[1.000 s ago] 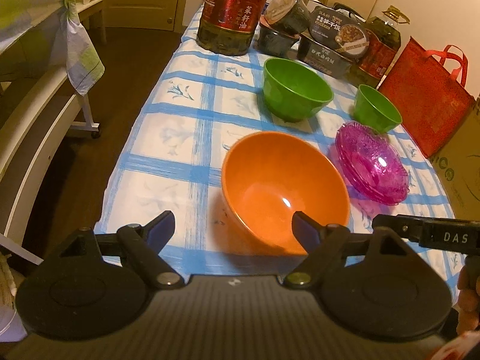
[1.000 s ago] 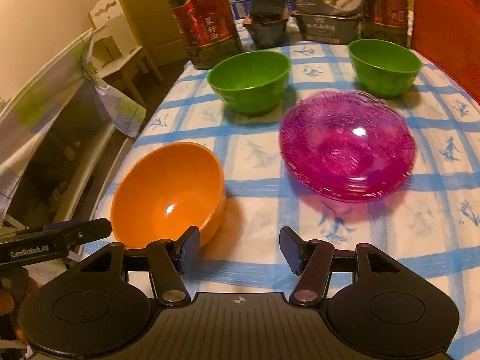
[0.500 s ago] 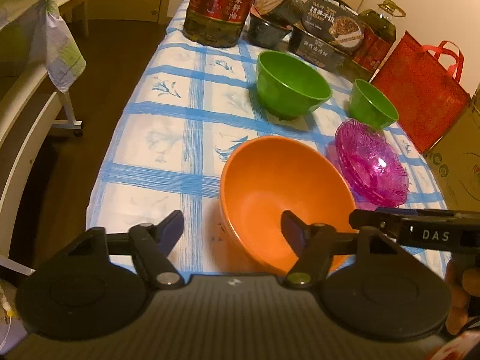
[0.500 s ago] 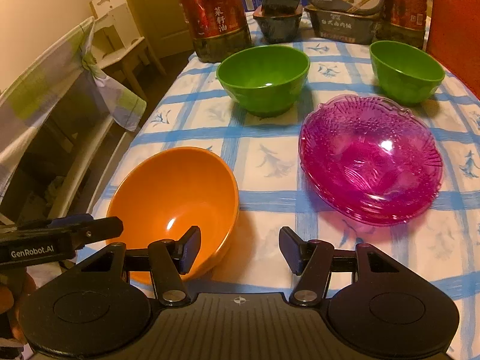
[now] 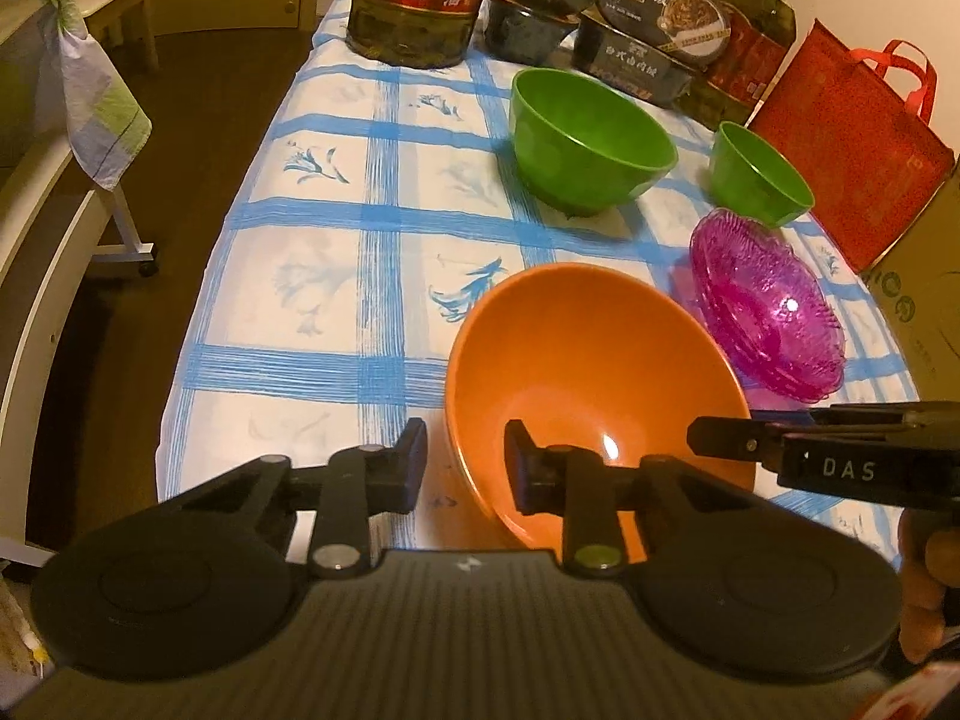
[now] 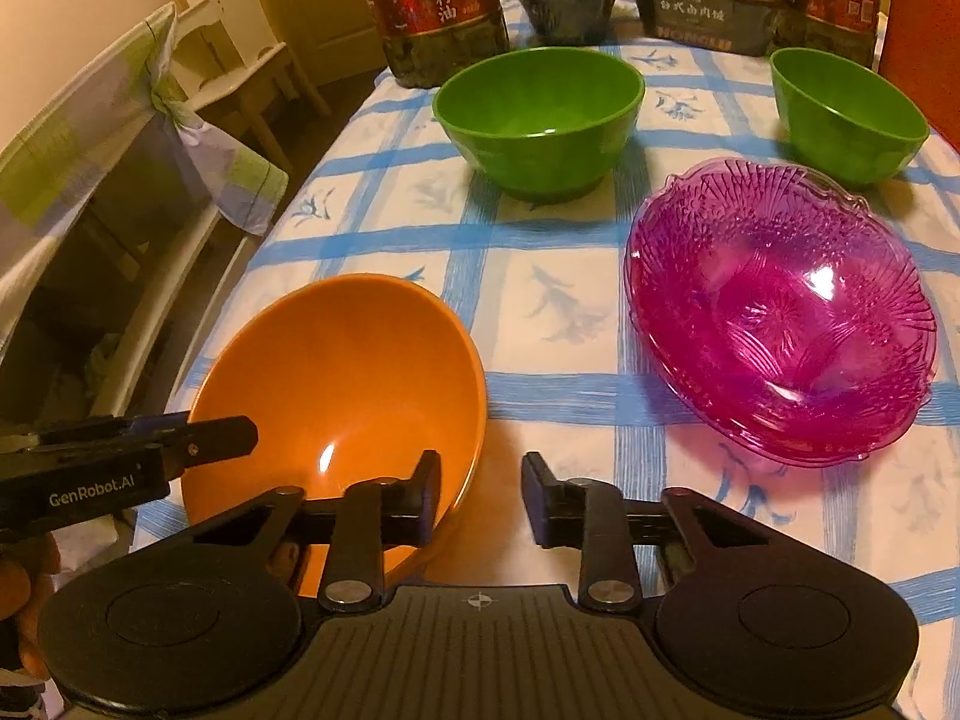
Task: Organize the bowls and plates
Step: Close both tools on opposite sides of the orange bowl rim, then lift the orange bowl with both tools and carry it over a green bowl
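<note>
Both grippers straddled the orange bowl's rim, grasp not yet made.

Left gripper (image 5: 463, 468) sat partly open, bowl's near-left rim between its jaws, nothing clamped. Right gripper (image 6: 480, 498) also partly open, straddling the near-right rim, holding nothing. Orange bowl (image 5: 591, 384) stood at the desk's (image 5: 336, 276) near edge; pink glass plates (image 6: 780, 324) just right, large green bowl (image 6: 537, 114) and small green bowl (image 6: 846, 114) farther. Likely step: grasping orange bowl; next needs jaws closing on rim, then lifting for stacking.
</note>
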`<state>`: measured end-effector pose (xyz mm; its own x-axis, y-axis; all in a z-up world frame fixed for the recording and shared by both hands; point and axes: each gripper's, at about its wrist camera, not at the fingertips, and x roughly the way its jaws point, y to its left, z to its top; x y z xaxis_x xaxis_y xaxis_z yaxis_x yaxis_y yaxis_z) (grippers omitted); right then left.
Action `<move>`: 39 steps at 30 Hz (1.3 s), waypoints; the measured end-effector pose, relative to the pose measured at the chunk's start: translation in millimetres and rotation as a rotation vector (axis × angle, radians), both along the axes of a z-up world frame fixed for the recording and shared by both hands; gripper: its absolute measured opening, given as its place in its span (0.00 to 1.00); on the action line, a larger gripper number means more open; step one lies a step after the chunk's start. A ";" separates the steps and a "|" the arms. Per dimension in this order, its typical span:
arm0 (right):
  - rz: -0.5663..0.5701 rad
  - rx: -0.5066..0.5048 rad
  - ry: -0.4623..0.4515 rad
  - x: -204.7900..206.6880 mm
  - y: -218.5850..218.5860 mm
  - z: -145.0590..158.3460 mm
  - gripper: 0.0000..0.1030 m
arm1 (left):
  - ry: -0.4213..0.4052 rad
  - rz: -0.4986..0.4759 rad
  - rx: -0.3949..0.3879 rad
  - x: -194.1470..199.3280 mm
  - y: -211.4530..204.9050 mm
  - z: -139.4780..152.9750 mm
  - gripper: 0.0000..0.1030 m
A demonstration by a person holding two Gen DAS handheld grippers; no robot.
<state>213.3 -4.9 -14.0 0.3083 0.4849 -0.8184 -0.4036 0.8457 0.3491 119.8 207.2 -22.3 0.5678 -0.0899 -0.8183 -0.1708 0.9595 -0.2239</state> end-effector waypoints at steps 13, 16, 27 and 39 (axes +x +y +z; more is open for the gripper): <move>0.012 -0.008 0.005 1.0 8.2 -2.7 0.12 | 0.031 -0.021 0.020 7.1 -4.8 -4.3 0.11; 0.008 -0.005 0.010 1.6 6.5 -2.8 0.12 | 0.029 -0.025 0.022 7.4 -5.6 -1.6 0.11; -0.014 0.012 -0.009 8.0 -3.9 12.7 0.12 | 0.020 -0.037 0.034 18.1 -14.2 16.8 0.11; -0.036 0.009 -0.042 33.8 -17.5 36.5 0.12 | 0.016 -0.054 0.025 47.0 -24.8 32.1 0.11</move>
